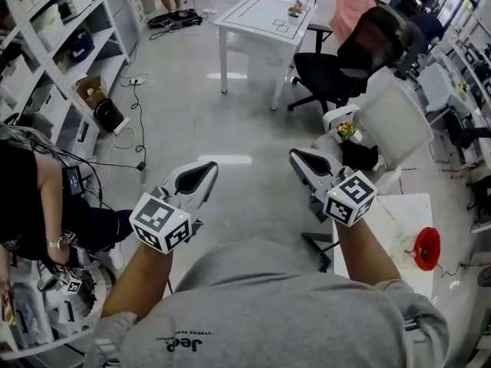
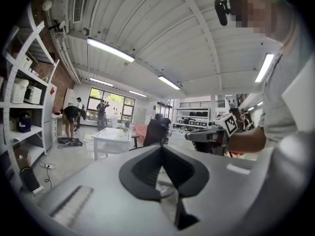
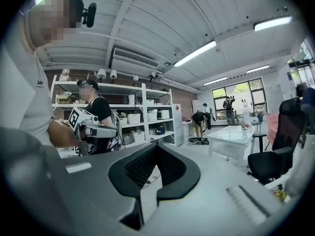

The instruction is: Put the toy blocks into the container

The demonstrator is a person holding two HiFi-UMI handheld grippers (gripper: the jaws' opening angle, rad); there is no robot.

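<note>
Two grippers noted, held out level over grey floor (image 1: pixel 230 129), apart from each other. Far left: found a person (image 1: pixel 31 205) beside shelving (image 1: pixel 54 37). Found left gripper (image 1: pixel 209 169) with jaws together, nothing between. Same for right gripper (image 1: pixel 296 156): jaws closed, empty. Right edge: logged white table (image 1: pixel 376 228) with red object (image 1: pixel 426 248) at its edge. Could not make out toy blocks or container in any view.

Open floor (image 1: pixel 207 129) fills the frame's centre. Shelving (image 1: pixel 54 44) bounds the left edge; a black chair (image 1: pixel 368 44) and white surface (image 1: pixel 265 14) block the upper right.
</note>
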